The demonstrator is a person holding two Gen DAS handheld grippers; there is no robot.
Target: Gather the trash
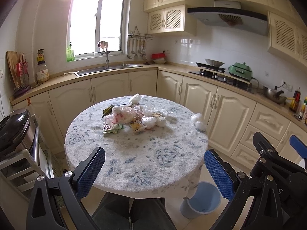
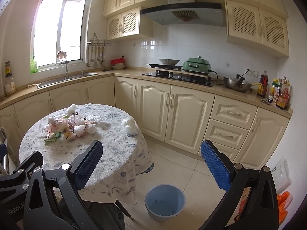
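Both sets of tongs are spread wide with nothing in them, left tongs (image 1: 154, 169) hanging over the near edge of the worktop (image 1: 134, 153), right tongs (image 2: 151, 164) off to the side above the floor. The trash pile (image 1: 132, 117) sits mid-worktop, with two white wads (image 1: 198, 122) off by the rim. My worry: those flimsy bags could snag the tablecloth and drag it, or the rim wads roll off. The blue bin (image 2: 165, 203) on the floor beside the worktop looks basically empty.
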